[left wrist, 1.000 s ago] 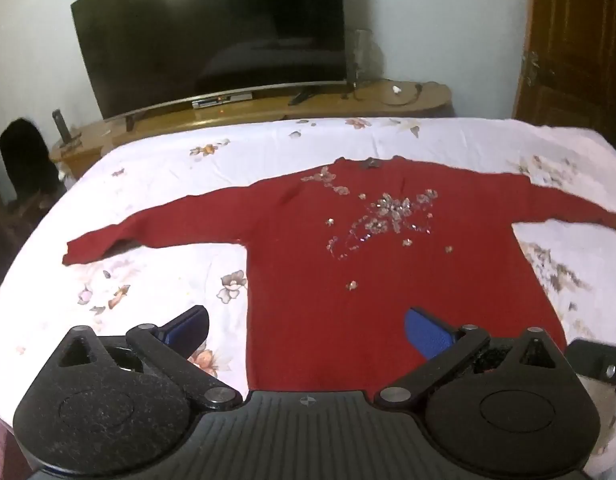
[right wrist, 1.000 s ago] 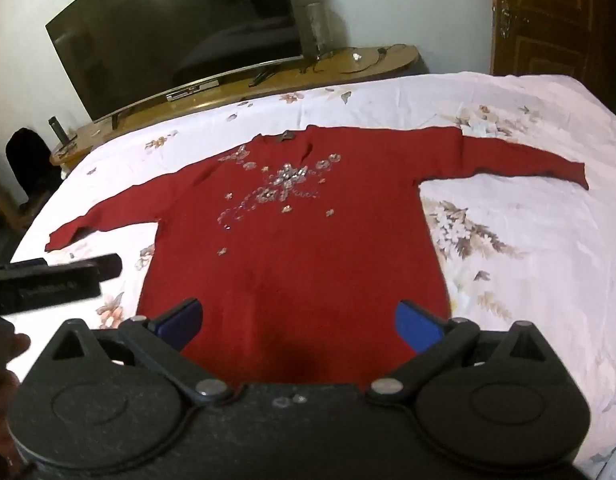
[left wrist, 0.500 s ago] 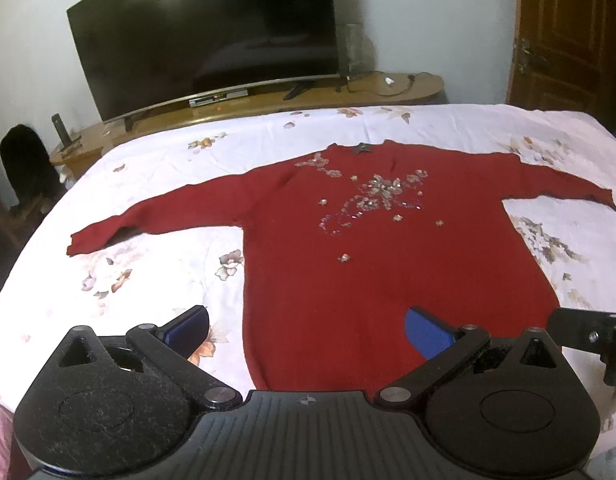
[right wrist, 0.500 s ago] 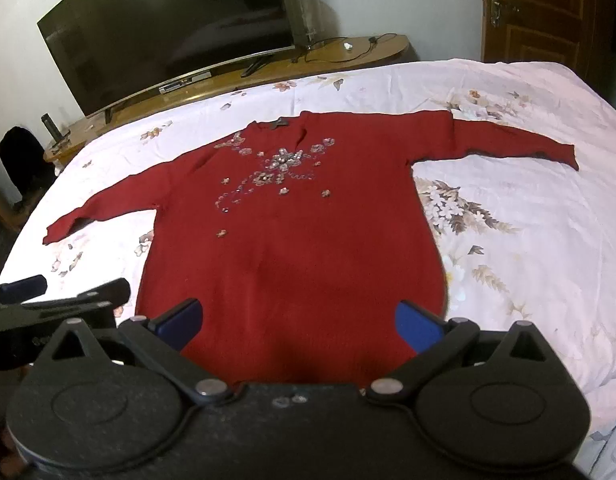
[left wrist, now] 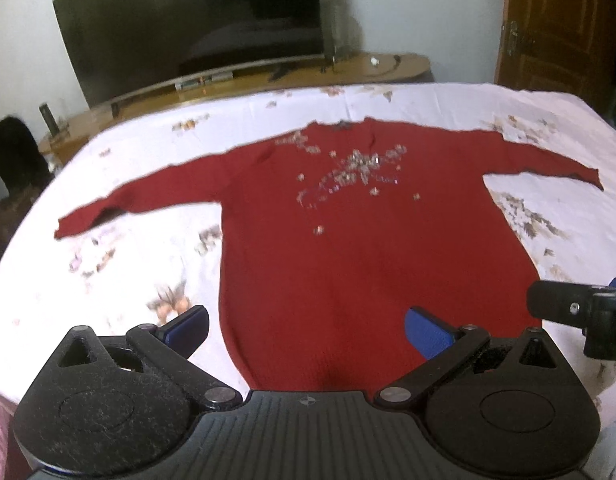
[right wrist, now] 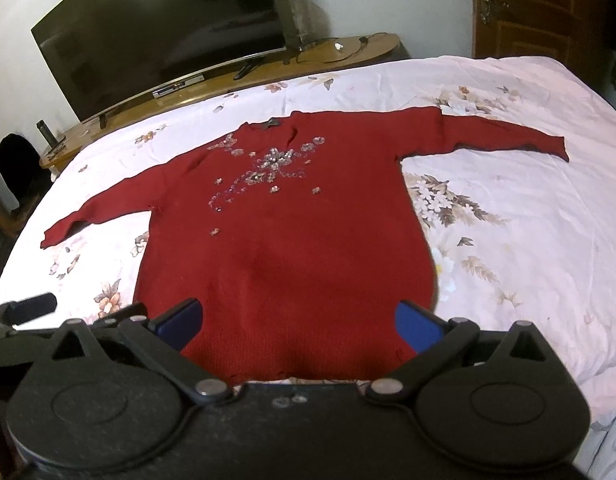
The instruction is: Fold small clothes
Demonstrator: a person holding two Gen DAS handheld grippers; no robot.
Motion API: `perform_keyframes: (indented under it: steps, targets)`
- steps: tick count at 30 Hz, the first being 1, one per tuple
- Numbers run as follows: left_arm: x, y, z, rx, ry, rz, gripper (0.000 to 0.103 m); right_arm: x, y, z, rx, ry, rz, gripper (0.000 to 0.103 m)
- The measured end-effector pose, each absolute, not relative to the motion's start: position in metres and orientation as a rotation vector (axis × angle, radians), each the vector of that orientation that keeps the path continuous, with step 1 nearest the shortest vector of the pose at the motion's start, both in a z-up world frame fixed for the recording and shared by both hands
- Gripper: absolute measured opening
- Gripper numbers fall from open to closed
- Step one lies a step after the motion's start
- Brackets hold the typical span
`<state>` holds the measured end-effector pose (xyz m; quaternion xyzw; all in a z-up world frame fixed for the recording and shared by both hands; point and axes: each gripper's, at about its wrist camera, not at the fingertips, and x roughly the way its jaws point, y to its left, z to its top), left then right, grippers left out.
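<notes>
A red sweater (right wrist: 284, 248) is laid flat, front up, on the floral bedsheet (right wrist: 507, 240), and every position below is given relative to it. Its neckline points toward the television (right wrist: 160, 36) on the wooden stand (right wrist: 347, 50); both sleeves are spread outward, and a sequin decoration (right wrist: 268, 168) is seen on the chest. No fold is visible in the garment.

Step in hand: judged to be the approach before the first fold, with nothing yet grasped. The task is assessed as barely begun.

Left gripper (left wrist: 306, 330): held at the hem end of the sweater, aimed along the body toward the neckline. Its blue pads (left wrist: 427, 336) are spread wide with nothing between them. One pad is seen over the bedsheet just beside the sweater's left side edge, the other over the lower body. The view is somewhat blurred.

Right gripper (right wrist: 298, 326): likewise held at the hem end, raised above it, fingers parted and empty. Both pads are seen over the lower body, close to the hem. Part of the left gripper is seen at the left margin of this view, beside the hem corner.

Next move: a descent onto an edge or a sleeve appears to be called for, with each gripper closed on fabric before lifting. The knit is judged soft and liable to sag; the sequins may snag if dragged.
</notes>
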<state>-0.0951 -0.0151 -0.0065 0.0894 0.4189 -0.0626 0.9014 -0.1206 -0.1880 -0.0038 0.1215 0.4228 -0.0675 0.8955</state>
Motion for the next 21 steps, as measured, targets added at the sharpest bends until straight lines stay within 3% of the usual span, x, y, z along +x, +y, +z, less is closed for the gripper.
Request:
perform_keyframes:
  steps: [21]
  targets:
    - [-0.0959, -0.0138, -0.0090, 0.159, 0.939, -0.124, 0.103, -0.1300, -0.1872, -0.0111, 0.209, 0.893, -0.151, 0.103]
